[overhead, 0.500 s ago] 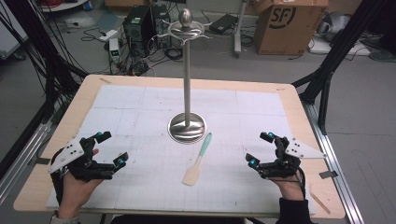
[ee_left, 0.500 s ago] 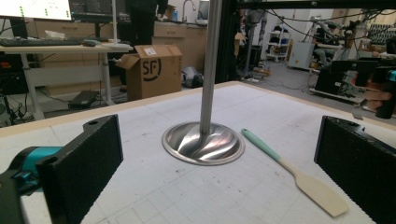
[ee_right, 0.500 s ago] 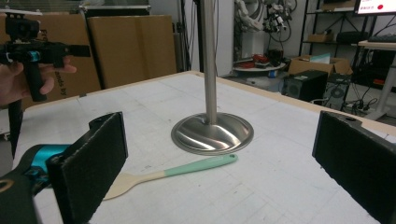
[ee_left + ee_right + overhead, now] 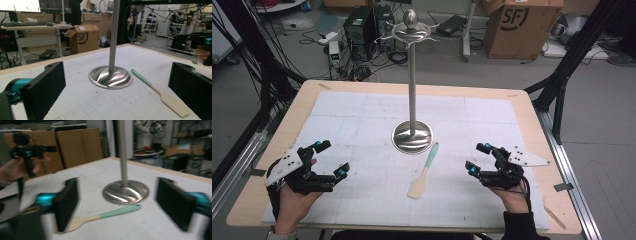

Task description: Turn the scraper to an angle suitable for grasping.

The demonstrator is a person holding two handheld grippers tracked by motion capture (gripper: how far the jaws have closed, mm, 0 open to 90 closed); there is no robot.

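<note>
1. Nearest, at the front edge of the surface (image 4: pixel 522 107), the two hands wait well apart: the left claw (image 4: pixel 328 159) at the near left and the right claw (image 4: pixel 477 157) at the near right. Both stand wide open with nothing between the jaws, as the left gripper view and the right gripper view each show across the gap.

2. Between them lies the spatula (image 4: pixel 423 172), flat on the white gridded mat, its wooden blade toward the near edge and its mint-green handle pointing away. The handle's tip ends just beside the stand's base (image 4: pixel 412 137), to its right.

3. Judging by that layout, the step in hand is picking up the spatula, probably to hang it on the stand (image 4: pixel 412 80). The right claw sits closer to the handle, so it seems the natural one to use.

4. Come in low and turn the jaws across the handle, not along it. The handle is thin and lies flat, so the pads should reach almost to the mat before closing.

5. Grip mid-handle, clear of the metal base, so a jaw does not knock the stand.

6. Farthest, the pole rises to a ring of hooks (image 4: pixel 411 34) under a knob; lifting straight up first should keep the blade from catching.
</note>
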